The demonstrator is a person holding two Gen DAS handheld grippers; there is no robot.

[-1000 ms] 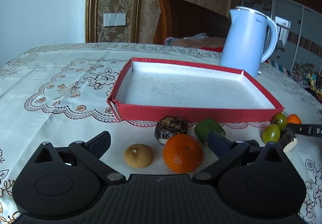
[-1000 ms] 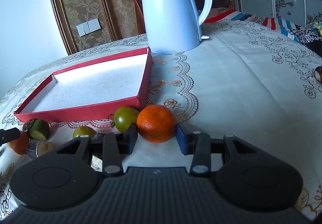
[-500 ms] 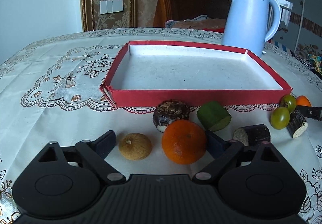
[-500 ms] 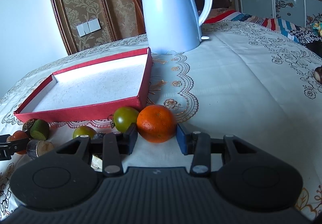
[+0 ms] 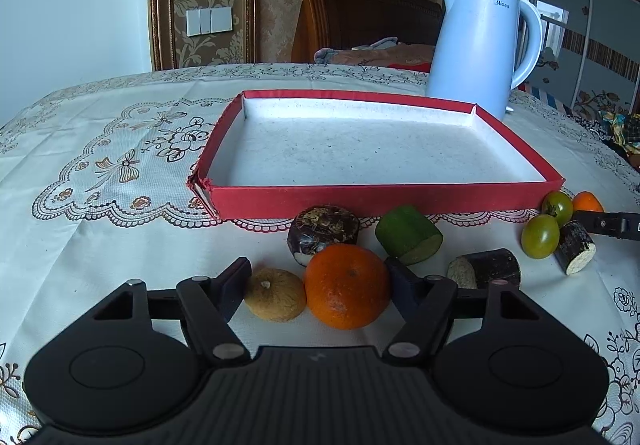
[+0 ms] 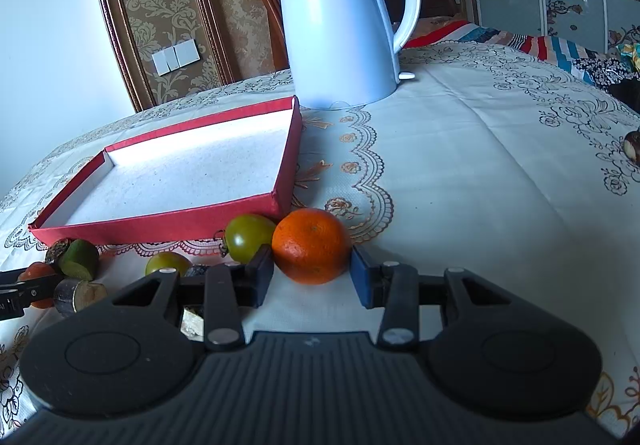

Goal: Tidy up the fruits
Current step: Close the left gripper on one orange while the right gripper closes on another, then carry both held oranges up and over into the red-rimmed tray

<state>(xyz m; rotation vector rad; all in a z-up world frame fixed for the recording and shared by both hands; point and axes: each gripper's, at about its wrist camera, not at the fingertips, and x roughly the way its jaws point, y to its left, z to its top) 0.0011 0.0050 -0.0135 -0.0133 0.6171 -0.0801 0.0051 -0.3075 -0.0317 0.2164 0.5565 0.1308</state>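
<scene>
The grasping step is judged to be in hand, with no fruit yet placed in the red tray (image 5: 384,197), which is standing bare near the kettle (image 5: 476,45) on the cloth-covered surface (image 5: 100,245). The left gripper (image 5: 318,285) is being closed around two items at once: an orange (image 5: 346,285) and a small tan fruit (image 5: 274,295) are lying side by side between its jaws, and the left pad is not yet seen pressing. The right gripper (image 6: 312,277) is being held together on a second orange (image 6: 310,245), both pads appearing to be in contact while the fruit is resting on the surface beside a green tomato (image 6: 248,237). The next move is judged to call for a lift over the tray's near wall. Care is being advised on the left side, where the tan fruit may be squeezed out.
</scene>
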